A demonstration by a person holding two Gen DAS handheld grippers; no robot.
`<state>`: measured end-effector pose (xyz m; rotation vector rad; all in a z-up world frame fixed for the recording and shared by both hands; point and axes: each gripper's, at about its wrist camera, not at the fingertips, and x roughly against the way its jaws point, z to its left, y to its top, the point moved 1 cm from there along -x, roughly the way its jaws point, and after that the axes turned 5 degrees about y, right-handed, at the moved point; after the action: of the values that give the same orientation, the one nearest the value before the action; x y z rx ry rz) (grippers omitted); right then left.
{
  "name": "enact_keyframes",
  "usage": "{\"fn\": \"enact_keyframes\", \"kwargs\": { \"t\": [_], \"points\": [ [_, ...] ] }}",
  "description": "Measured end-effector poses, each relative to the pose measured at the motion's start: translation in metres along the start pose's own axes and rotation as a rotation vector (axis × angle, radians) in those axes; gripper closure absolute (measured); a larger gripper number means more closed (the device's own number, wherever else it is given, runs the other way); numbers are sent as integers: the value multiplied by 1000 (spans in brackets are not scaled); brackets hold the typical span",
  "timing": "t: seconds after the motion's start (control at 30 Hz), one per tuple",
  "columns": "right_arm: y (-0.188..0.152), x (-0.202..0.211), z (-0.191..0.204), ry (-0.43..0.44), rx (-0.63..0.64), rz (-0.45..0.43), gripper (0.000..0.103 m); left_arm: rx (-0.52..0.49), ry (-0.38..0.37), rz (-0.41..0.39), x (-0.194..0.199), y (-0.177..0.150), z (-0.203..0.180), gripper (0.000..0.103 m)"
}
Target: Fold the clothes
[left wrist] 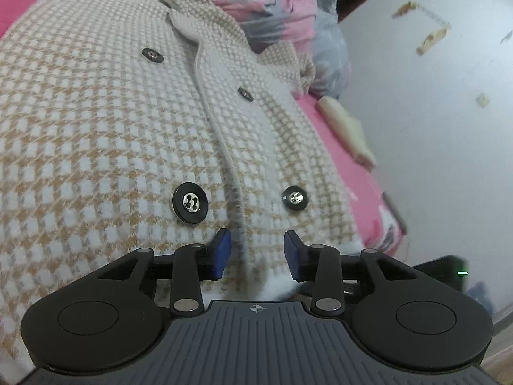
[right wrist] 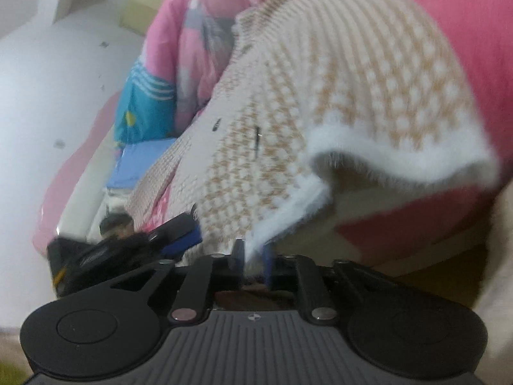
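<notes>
The jacket (left wrist: 105, 122) lay front-up on the bed (left wrist: 349, 141), a thick knit in a small beige-and-white check with a pale fuzzy trim along its hem. In the left wrist view its long axis ran away from the camera, collar at the far end and hem nearest, with the front opening running down the middle as a grey piped edge. Round black buttons (left wrist: 190, 203) with shiny centres sat in pairs on either side of that edge. The left hand-held gripper (left wrist: 257, 254) hovered over the hem with its blue pads (left wrist: 222, 250) apart and nothing between them. In the right wrist view, which was blurred, the right hand-held gripper (right wrist: 253, 261) had its pads closed on the white trim at a corner of the hem, and the cloth rose from there in a lifted, curling fold. The bed was covered in a pink sheet, with crumpled pink and grey bedding (left wrist: 275, 6) heaped beyond the collar. A pale wall (left wrist: 433, 96) stood alongside.
</notes>
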<state>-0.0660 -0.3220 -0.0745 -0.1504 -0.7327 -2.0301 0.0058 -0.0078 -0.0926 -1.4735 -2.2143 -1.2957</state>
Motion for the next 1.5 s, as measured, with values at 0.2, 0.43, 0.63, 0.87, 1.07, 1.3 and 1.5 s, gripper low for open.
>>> {"fn": "enact_keyframes", "kwargs": {
  "t": [0.2,0.43,0.63,0.87,1.07,1.3,1.5],
  "points": [
    [13,81,5,54,74,-88,72,-34,34,18,-8,4,-5,67],
    [39,111,-8,-237,165,-258,61,-62,74,62,-7,7,-11,67],
    [3,84,15,-388,472,-141,55,-44,99,81,-10,9,-12,67],
    [-8,55,0,-518,470,-156,56,-43,131,91,-13,11,-16,67],
    [-10,71,-7,-368,330,-325,57,-33,153,96,-15,12,-18,67],
    [-18,44,-7,-420,388,-291,57,-23,165,100,-16,13,-19,67],
    [-13,63,-17,-495,290,-505,60,-19,163,93,-16,12,-18,67]
  ]
}}
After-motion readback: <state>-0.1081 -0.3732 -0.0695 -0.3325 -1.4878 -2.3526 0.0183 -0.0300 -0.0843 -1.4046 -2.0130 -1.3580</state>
